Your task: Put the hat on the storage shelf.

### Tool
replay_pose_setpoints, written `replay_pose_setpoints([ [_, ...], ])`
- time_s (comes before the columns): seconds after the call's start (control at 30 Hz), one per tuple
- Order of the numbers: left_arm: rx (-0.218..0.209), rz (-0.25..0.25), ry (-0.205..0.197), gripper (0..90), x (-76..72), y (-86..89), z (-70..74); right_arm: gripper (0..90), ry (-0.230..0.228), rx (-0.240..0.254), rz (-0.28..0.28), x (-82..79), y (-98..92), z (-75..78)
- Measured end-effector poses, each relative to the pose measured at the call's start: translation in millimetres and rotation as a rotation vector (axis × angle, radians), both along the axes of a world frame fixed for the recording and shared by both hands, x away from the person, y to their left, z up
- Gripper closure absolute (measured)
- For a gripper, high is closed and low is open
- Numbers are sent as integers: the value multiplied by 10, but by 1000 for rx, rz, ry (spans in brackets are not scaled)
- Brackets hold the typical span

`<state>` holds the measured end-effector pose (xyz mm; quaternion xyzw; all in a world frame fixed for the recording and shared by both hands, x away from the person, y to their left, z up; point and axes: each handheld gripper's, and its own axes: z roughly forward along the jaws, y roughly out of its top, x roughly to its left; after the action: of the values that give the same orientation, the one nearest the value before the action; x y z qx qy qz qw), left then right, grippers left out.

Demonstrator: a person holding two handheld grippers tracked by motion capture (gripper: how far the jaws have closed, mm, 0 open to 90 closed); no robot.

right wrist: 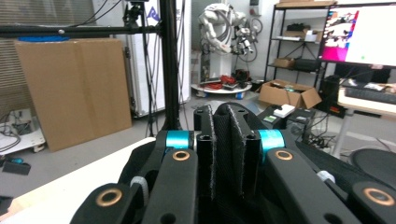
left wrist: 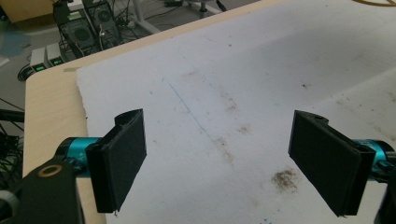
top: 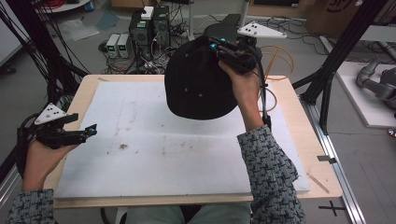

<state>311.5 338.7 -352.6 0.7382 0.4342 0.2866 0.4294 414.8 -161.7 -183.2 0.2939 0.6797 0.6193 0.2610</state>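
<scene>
The surface [top: 299, 154] is carrying a wide white foam sheet [top: 154, 154], stained with a few brown specks, and nothing is lying on it to block a landing. The black cap [top: 198, 86] is hanging in the air above the sheet's far right part, well clear of it, dangling from the right gripper [top: 223, 50], whose jaws are pinching a fold of the cap's black fabric [right wrist: 227, 140] tightly between them. To do this lift well, the person's right hand [top: 245, 86] should be keeping that pinch firm and the cap level while carrying it, since the crown is drooping freely below the grip and could slip or swing. The left gripper [top: 91, 129] is waiting low at the sheet's left edge, its jaws spread wide and holding nothing, with one pad [left wrist: 123, 158] hovering over bare foam.
</scene>
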Motion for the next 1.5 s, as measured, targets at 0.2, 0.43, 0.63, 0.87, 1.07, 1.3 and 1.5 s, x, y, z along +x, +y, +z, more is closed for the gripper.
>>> replay_pose_setpoints([
  [0.2, 0, 1, 2, 194, 2, 5, -1, 829, -25, 12, -24, -16, -95, 124],
  [0.43, -1, 0, 2, 194, 3, 7, -4, 829, -35, 34, -50, -4, -224, 218],
  [0.63, 3, 1, 5, 194, 7, 9, -13, 829, -44, 48, -78, -7, -355, 274],
  [0.87, 3, -1, 5, 194, 12, 3, -20, 829, -55, 72, -111, -10, -532, 338],
  [1.07, 3, -2, 9, 194, 14, 1, -27, 829, -70, 84, -143, -2, -671, 377],
  [1.3, 5, -4, 13, 194, 20, -4, -38, 829, -93, 97, -174, 35, -814, 395],
  [1.5, 6, -4, 12, 194, 18, -1, -37, 829, -90, 109, -214, 83, -944, 389],
])
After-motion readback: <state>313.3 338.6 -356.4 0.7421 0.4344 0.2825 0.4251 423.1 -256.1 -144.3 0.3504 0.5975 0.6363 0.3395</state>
